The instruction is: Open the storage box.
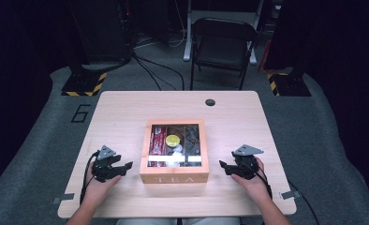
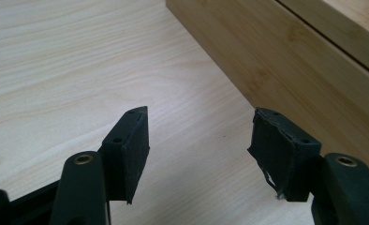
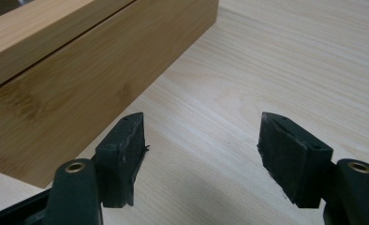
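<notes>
Dark room; grey carpet floor (image 1: 42, 140); black folding chair (image 1: 223, 44) beyond light wooden table (image 1: 126, 112); hazard-striped stand bases (image 1: 84, 84).

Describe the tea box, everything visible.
The tea box is a squarish light wooden case, bamboo-like in grain, with "TEA" on its front wall. Its lid is shut: a wooden frame around a clear pane with glare across the near part. Through the pane show dividers, red packets at left and a round yellow item in the middle. It sits flat at the table's centre, square to the edge. The open left hand-held gripper and right hand-held gripper flank it, neither touching.
</notes>
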### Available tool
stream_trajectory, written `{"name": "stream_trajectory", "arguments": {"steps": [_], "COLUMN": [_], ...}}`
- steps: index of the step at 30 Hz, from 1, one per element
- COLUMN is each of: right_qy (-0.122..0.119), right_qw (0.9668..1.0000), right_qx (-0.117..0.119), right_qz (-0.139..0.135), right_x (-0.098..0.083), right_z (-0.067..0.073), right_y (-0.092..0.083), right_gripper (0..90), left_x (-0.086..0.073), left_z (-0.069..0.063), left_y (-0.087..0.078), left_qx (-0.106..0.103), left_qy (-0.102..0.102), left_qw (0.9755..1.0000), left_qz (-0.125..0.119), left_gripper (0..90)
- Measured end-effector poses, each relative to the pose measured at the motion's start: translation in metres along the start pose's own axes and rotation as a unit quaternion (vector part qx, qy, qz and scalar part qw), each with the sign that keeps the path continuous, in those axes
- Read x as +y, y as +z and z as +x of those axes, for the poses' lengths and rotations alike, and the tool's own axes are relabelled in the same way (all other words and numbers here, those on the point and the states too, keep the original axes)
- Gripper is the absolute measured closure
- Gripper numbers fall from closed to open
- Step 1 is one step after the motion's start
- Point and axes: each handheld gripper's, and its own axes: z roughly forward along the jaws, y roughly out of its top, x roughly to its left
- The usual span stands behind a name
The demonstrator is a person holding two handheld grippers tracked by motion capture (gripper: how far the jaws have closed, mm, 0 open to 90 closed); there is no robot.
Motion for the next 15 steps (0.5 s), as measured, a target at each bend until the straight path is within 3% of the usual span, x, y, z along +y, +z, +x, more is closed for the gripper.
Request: {"name": "stream_trajectory", "arguments": {"steps": [4,9,15], "right_qy": [-0.01,-0.03,-0.025], "right_qw": [0.9998,0.9992,0.9992], "right_qx": [0.012,0.022,0.024], "right_qz": [0.01,0.016,0.019], "right_x": [0.0,0.002,0.004], "right_z": [0.004,0.011,0.015], "right_y": [0.001,0.001,-0.002], "right_gripper": [31.9,32.0,34.4], "left_x": [0.001,0.002,0.006], "left_z": [-0.006,-0.01,-0.015], "left_y": [-0.001,-0.003,-0.007], "left_qx": [-0.003,-0.006,-0.006], "left_qy": [0.016,0.013,0.017], "left_qw": [0.9999,0.9999,0.9998], "left_qz": [0.003,0.0,0.005], "left_gripper": [37.1,37.1,37.1]}}
